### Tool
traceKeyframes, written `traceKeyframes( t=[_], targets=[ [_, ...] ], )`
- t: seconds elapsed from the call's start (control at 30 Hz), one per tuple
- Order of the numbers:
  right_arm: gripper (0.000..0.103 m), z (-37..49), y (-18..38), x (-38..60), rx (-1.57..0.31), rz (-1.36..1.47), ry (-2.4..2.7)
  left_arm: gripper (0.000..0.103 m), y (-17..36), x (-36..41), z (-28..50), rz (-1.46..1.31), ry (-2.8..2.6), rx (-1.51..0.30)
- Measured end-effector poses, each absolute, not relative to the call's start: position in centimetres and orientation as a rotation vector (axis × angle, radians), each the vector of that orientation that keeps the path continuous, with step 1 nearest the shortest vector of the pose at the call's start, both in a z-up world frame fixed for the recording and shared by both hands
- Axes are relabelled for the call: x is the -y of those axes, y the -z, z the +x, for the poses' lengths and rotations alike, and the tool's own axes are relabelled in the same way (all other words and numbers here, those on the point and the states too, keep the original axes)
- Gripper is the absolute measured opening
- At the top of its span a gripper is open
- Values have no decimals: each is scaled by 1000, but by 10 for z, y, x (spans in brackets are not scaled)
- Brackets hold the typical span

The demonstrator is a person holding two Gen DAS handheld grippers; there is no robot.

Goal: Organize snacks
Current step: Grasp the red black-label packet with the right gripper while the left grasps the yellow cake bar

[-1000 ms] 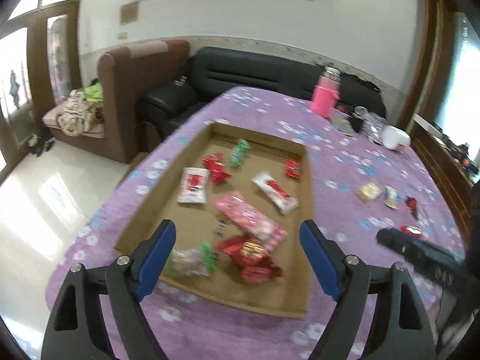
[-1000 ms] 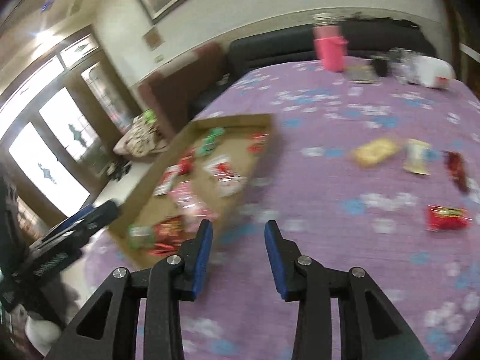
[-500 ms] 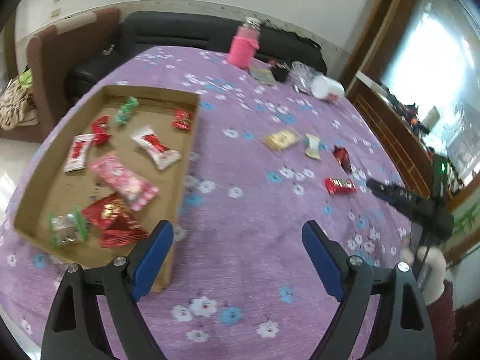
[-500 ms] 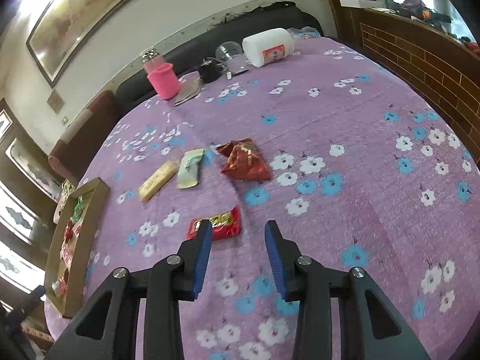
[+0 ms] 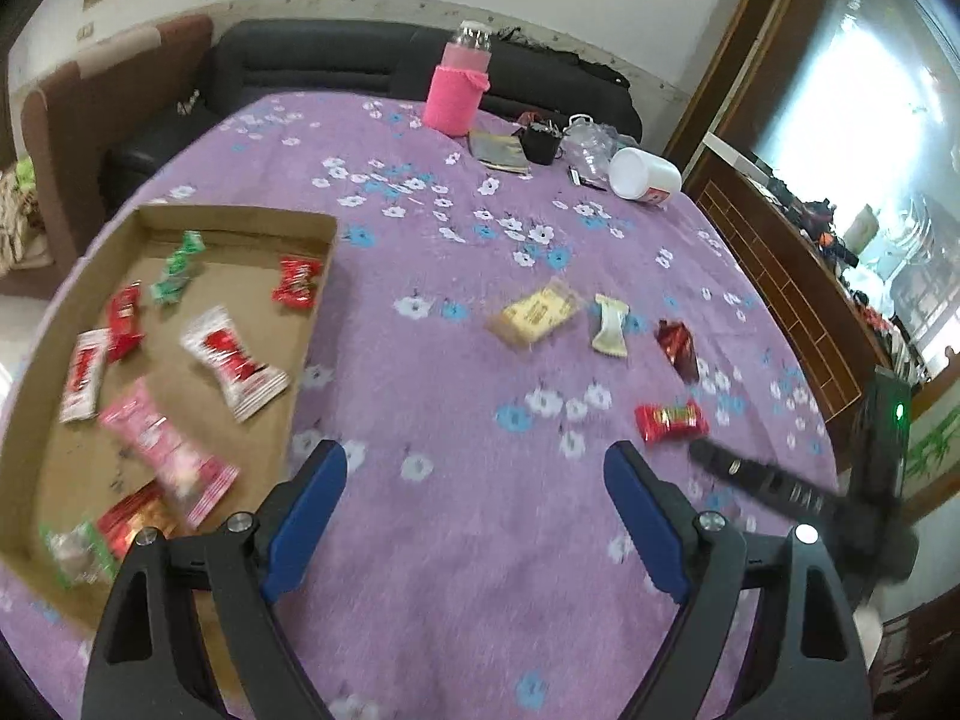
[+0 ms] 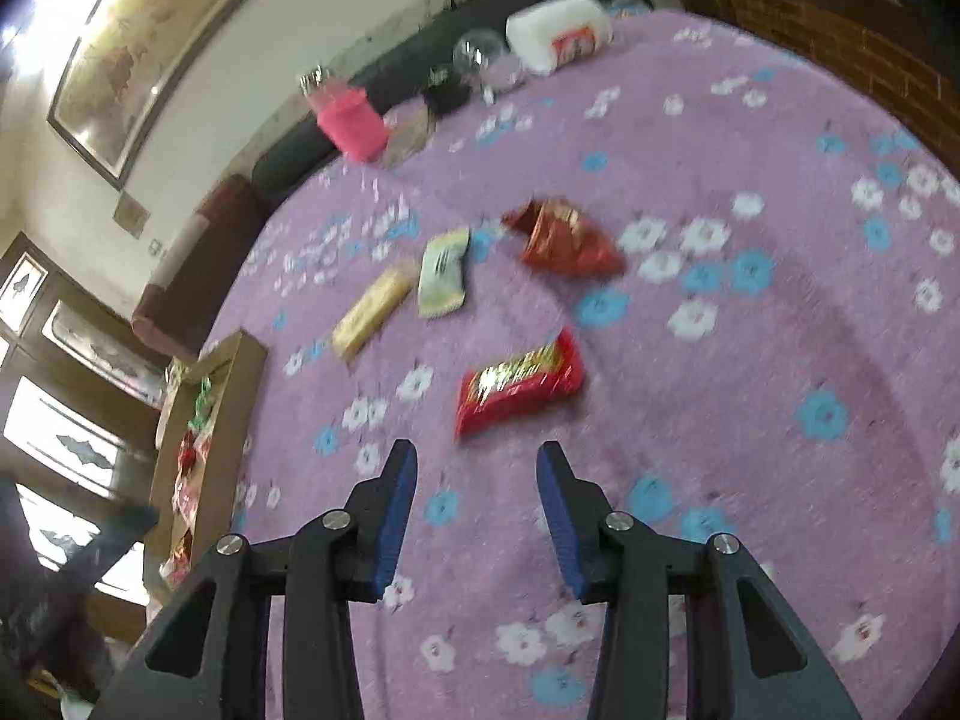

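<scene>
A cardboard tray [image 5: 237,217] [image 6: 240,354] at the left of the purple table holds several wrapped snacks. Loose on the cloth lie a yellow packet [image 5: 536,313] [image 6: 375,307], a pale green packet [image 5: 610,333] [image 6: 444,272], a dark red foil packet [image 5: 677,345] [image 6: 564,239] and a red bar [image 5: 671,421] [image 6: 519,381]. My left gripper [image 5: 474,474] is open and empty above the cloth, right of the tray. My right gripper [image 6: 477,468] is open and empty, just short of the red bar; its fingers [image 5: 762,483] show in the left wrist view.
At the table's far end stand a pink-sleeved bottle [image 5: 459,87] [image 6: 348,120], a grey pouch [image 5: 498,150], a black object [image 5: 540,141], a clear jar [image 5: 588,144] and a white tub on its side [image 5: 645,175] [image 6: 558,33]. A wooden cabinet [image 5: 780,276] lines the right.
The left view has swung from the tray toward the loose snacks. The right gripper has moved in on the red bar, which now lies closer to its fingertips.
</scene>
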State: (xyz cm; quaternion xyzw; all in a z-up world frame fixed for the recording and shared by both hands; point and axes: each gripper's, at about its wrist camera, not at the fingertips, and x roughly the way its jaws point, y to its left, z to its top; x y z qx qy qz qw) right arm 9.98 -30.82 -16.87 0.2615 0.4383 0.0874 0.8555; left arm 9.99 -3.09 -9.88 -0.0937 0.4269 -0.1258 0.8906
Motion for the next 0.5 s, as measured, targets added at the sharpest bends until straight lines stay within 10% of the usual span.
traceKeyframes(
  t=[0.4, 0.5],
  targets=[
    [44, 163, 179, 300, -914, 463, -24, 87, 118, 82, 192, -17, 283, -927],
    [23, 164, 181, 298, -871, 384, 7, 83, 125, 100, 212, 57, 283, -921]
  ],
)
